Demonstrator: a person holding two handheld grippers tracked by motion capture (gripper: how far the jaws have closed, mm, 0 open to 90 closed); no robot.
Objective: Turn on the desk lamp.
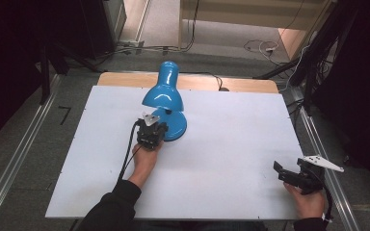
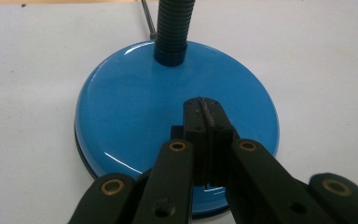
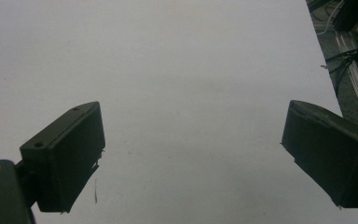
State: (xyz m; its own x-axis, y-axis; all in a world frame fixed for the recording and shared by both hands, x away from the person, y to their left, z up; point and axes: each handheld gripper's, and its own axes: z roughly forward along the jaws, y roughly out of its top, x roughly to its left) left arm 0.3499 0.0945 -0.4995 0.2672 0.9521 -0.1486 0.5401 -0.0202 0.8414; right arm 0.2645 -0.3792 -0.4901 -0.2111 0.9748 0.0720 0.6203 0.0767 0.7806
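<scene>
Closed left gripper (image 2: 204,109) over lamp base (image 2: 121,107)

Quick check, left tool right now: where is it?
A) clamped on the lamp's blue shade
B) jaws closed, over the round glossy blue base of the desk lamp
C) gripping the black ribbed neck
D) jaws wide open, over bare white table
B: in the left gripper view the left tool has its jaws pressed together with nothing between them, above the round glossy blue lamp base; the black ribbed neck stands clear beyond.
</scene>
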